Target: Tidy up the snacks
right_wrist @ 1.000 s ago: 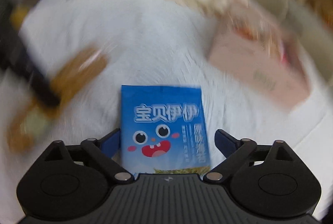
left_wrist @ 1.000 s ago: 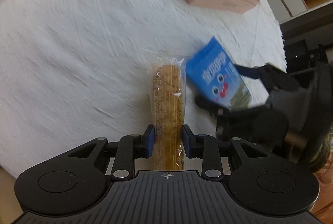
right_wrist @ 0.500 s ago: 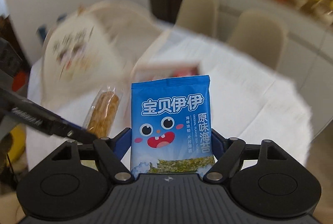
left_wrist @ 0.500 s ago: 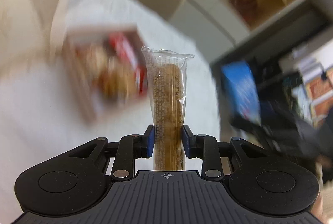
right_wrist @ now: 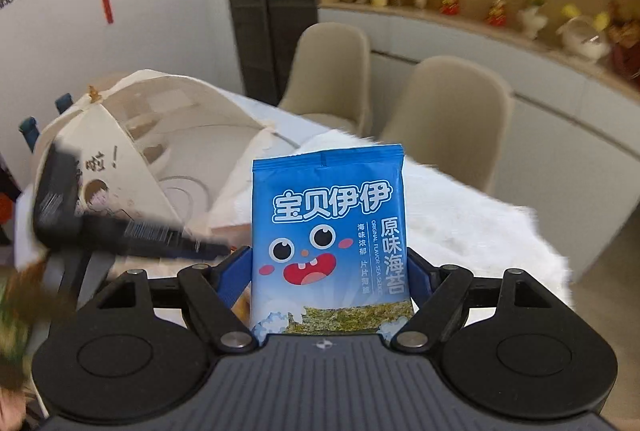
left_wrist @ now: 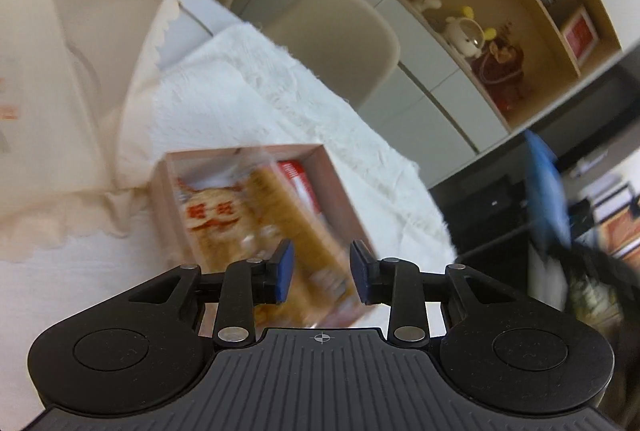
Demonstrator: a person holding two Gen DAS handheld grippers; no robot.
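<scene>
My left gripper hovers over the open pink box, and its jaws are opening. A wrapped brown cracker bar lies blurred and tilted between the blue pads, with a gap on each side, over the snacks in the box. In the right wrist view my right gripper holds a blue seaweed packet upright in the air, pads on both its sides, jaws easing open slightly. The same packet shows as a blue blur at the right of the left wrist view.
A white tablecloth covers the table. A cream mesh food cover stands left of the box. Two beige chairs sit at the table's far side, before a cabinet with shelves of ornaments.
Both grippers rose off the table. The left carried the cracker bar over the pink box and the bar has tilted loose between its pads. The right closed on the blue packet and lifted it.
</scene>
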